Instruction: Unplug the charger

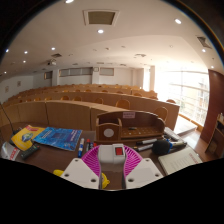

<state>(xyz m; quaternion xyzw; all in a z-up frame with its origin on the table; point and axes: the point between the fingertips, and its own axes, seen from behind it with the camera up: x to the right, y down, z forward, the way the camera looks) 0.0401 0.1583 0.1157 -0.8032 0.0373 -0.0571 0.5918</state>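
A white charger (113, 160) with a red square on its top sits between my fingers. My gripper (112, 162) is shut on it: both pink pads (92, 158) press on its sides. A bit of something yellow (104, 181) shows below it, between the white finger bodies. I see no cable or socket; what lies under the charger is hidden by the fingers.
I look level over a desk in a lecture hall. A blue book (58, 138) and colourful items (22, 135) lie to the left. A wooden stand (126, 125) is straight beyond the fingers. Black things (165, 146) and a white sheet (181, 159) lie to the right.
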